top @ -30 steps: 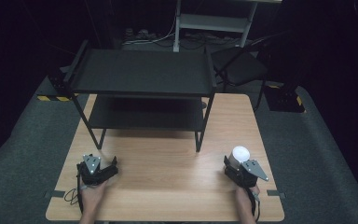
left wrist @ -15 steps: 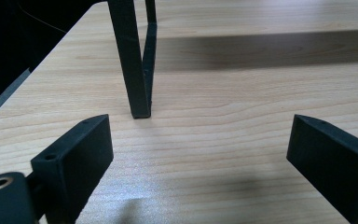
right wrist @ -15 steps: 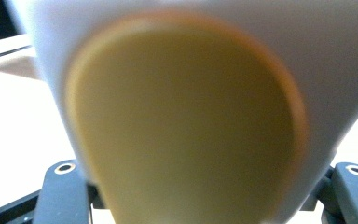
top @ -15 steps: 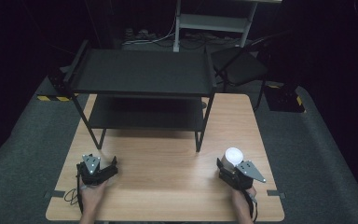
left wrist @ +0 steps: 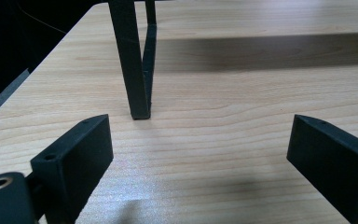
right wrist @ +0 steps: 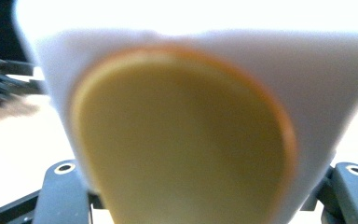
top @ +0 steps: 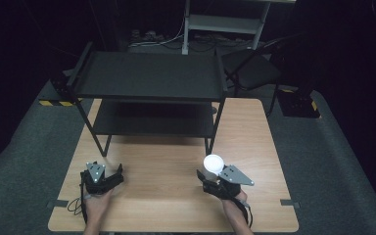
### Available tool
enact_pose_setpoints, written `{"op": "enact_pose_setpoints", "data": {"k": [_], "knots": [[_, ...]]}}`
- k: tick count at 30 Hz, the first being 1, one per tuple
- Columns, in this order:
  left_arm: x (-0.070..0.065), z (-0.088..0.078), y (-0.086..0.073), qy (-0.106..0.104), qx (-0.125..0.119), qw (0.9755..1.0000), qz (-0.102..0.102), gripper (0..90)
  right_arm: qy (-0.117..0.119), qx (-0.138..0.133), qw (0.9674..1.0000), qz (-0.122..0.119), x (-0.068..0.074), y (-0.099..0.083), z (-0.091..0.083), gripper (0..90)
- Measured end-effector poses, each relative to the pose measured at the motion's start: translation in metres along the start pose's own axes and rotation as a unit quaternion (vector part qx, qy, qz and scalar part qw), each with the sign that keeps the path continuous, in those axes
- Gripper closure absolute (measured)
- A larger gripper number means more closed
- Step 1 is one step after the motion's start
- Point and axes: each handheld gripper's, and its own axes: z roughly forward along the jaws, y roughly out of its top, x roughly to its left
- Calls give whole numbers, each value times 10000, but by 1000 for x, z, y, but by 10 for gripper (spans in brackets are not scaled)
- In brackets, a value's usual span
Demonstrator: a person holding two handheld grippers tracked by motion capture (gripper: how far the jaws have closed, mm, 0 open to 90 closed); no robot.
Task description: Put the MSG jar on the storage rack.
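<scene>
High view: a wooden table (top: 176, 196) carries a black two-tier shelf rack (top: 149, 78) on its far half, with a black chair (top: 249, 71) on the floor beyond the rack at about 1 o'clock. The person's left gripper (top: 99, 175) lies near the table's near edge at about 7 o'clock from the rack, held by the left hand (top: 98, 205). Left gripper view: its two black jaws stand wide apart with nothing between them, above bare wood, and one leg of the rack (left wrist: 133, 60) stands on the table just beyond them at 12 o'clock. High view: the right gripper (top: 219, 180) sits at about 5 o'clock from the rack, with its grey three-cornered plate on top, and grips a white cup (top: 213, 164) that projects from its front toward 11 o'clock. The cup's round white top faces upward, near the rack's front right leg but apart from it. Right gripper view: the cup (right wrist: 191, 116) sits close to the lens between the jaws, its white wall bearing a large yellow-orange oval patch, probably a printed label, though the blur prevents certainty.
</scene>
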Motion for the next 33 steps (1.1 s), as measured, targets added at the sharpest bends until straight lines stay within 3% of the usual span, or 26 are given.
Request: {"op": "enact_pose_setpoints", "data": {"k": [5, 10, 17, 22, 26, 33], "knots": [[1, 0, 0, -22, -11, 10000, -13, 71, 403, -178, 9990, -106, 4, 29, 23, 303], [2, -1, 0, -47, -17, 10000, -21, 71, 515, -360, 9979, -150, 6, 60, 46, 303], [2, -1, 0, -56, -9, 10000, -25, 71, 379, -534, 9978, -116, 9, 101, 79, 303], [2, -1, 0, -65, -11, 10000, -28, 71, 209, -578, 9979, -198, 10, 121, 96, 303], [3, -1, 0, -75, -21, 10000, -37, 71, 73, -513, 9985, -148, 11, 130, 110, 303], [3, -1, -1, -80, -28, 10000, -37, 71, -155, -438, 9989, -70, 13, 130, 129, 303]]}}
